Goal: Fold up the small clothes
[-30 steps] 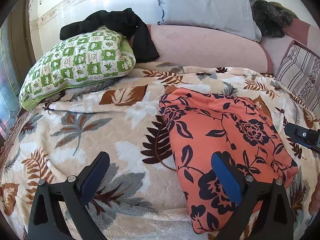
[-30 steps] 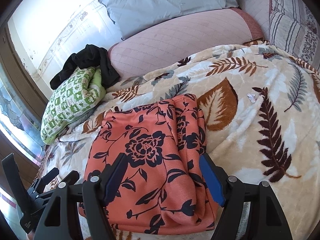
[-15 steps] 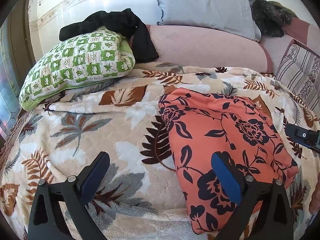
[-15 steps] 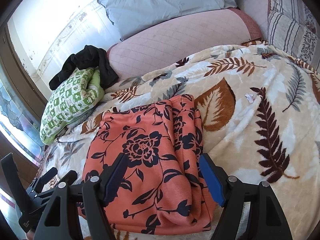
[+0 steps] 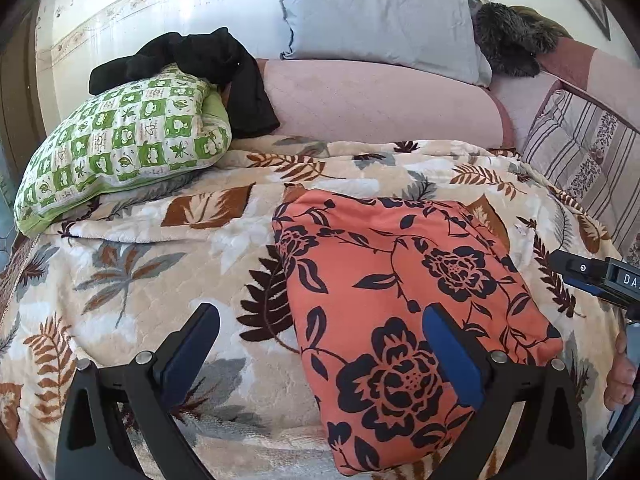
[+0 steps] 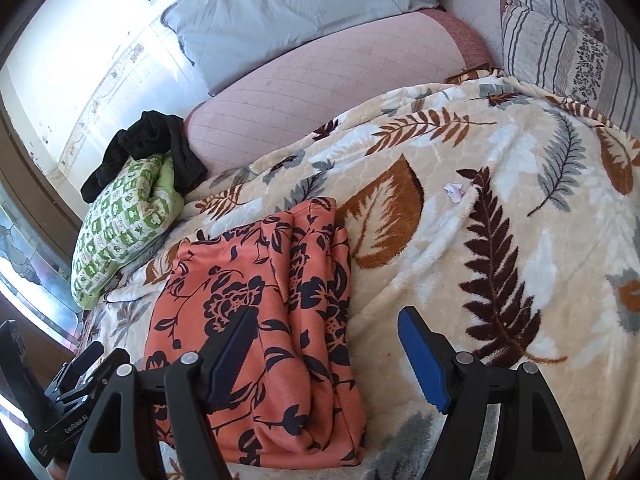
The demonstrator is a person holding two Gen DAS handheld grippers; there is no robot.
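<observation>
The right tool hangs above the near end of the bed with its jaws apart and gripping nothing; they have just been closing a little, and between them lie only the right-hand edge of the folded orange garment and a strip of blanket, neither touched by the blue pads. The left tool is also wide open and empty, its right finger over the garment's near part and its left finger over bare blanket.

The orange garment, printed with dark flowers, lies folded into a thick oblong on the leaf-patterned blanket toward the bed's near edge, its layered folds stacked along the right-hand side in the right wrist view. A small pale scrap sits on the blanket well to the right of it.

Further back, a green checked pillow rests at the left with a black garment draped over its top. Behind them runs a pink bolster, with a pale blue pillow leaning above it and a striped cushion at the right.
</observation>
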